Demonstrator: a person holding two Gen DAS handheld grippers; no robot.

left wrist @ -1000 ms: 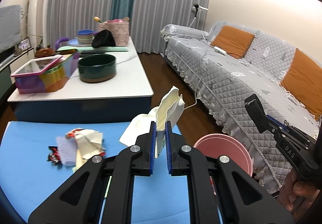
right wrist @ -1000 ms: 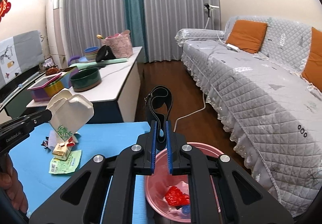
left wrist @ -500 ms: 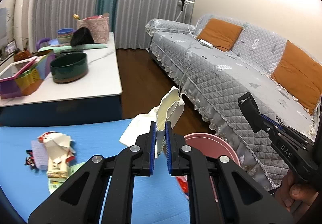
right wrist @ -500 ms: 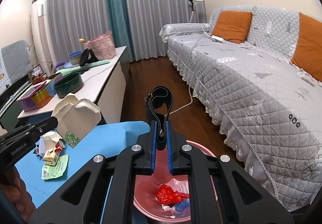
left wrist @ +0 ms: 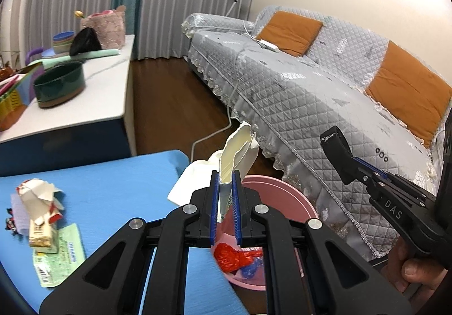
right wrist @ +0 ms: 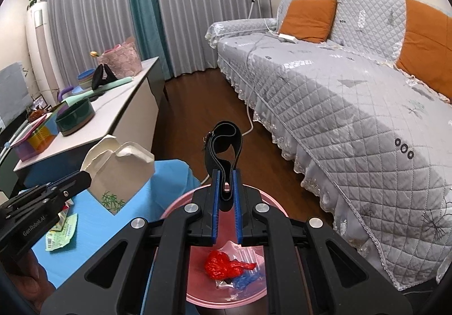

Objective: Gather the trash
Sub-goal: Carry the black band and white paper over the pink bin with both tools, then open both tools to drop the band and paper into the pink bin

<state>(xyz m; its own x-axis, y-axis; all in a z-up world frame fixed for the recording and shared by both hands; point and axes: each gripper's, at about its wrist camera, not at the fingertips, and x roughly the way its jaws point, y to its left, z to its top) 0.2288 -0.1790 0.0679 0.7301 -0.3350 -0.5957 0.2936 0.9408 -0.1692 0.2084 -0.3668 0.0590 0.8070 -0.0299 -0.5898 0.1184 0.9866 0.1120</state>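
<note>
Two pieces of trash are being carried at once, one per gripper, so a single trip to the bin clears both.

In the left wrist view, the left gripper [left wrist: 225,187] is pinching a torn cream paper carton [left wrist: 236,151] by its lower edge, jaws narrowed on it, so the open top is standing up above the fingers. It is hanging over the near rim of the pink bin [left wrist: 282,196], which is sitting on the floor just beside the blue mat [left wrist: 113,179]. More scraps [left wrist: 39,219] are lying on the mat at the left, well apart from the bin. The right gripper [left wrist: 336,156] is showing at the right edge, a person's hand [left wrist: 418,272] around its handle.

In the right wrist view, the right gripper [right wrist: 225,187] is clamping a looped black strap [right wrist: 226,145], jaws narrow on its tail, the loop rising free above. It is poised over the bin, where a red wrapper [right wrist: 223,265] and something blue, probably a wrapper, are already lying. The carton appears at the left, gripped at one corner. Both loads seem placed for dropping in.
</note>
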